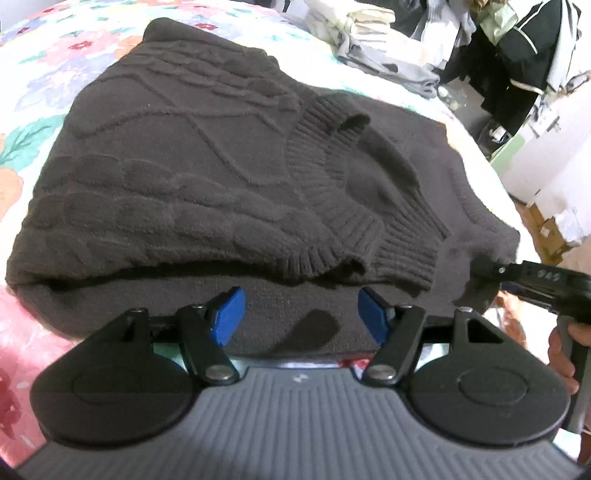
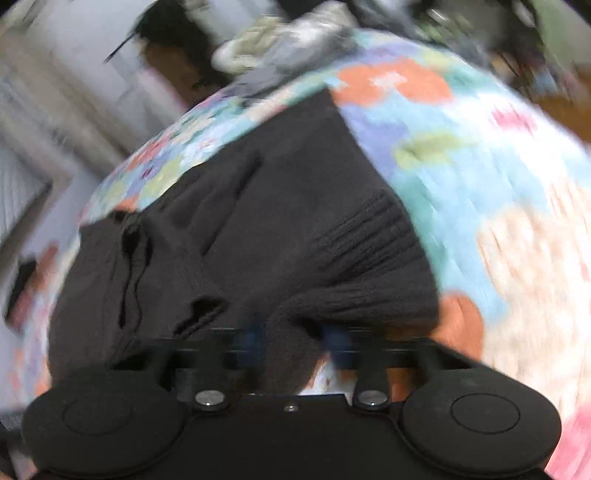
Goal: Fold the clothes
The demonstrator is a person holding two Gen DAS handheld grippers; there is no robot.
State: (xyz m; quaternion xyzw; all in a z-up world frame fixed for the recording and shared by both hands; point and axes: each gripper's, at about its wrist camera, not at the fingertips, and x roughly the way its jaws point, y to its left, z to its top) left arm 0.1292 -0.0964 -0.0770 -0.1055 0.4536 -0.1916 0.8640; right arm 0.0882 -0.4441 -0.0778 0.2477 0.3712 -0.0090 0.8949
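A dark brown cable-knit sweater (image 1: 192, 155) lies partly folded on a floral bedspread (image 1: 55, 51), its ribbed cuffs (image 1: 388, 236) laid across the middle. My left gripper (image 1: 298, 312) is open and empty, with blue pads (image 1: 229, 314) just above the sweater's near edge. My right gripper (image 1: 484, 277) shows at the right edge of the left wrist view, at the sweater's right corner. In the blurred right wrist view the right gripper (image 2: 293, 339) has sweater fabric (image 2: 288, 354) bunched between its fingers; the sweater (image 2: 258, 221) spreads ahead of it.
A pile of light clothes (image 1: 373, 33) sits at the far side of the bed, also seen in the right wrist view (image 2: 280, 40). Dark garments (image 1: 517, 48) hang beyond the bed at right. Cardboard boxes (image 1: 546, 225) stand on the floor at right.
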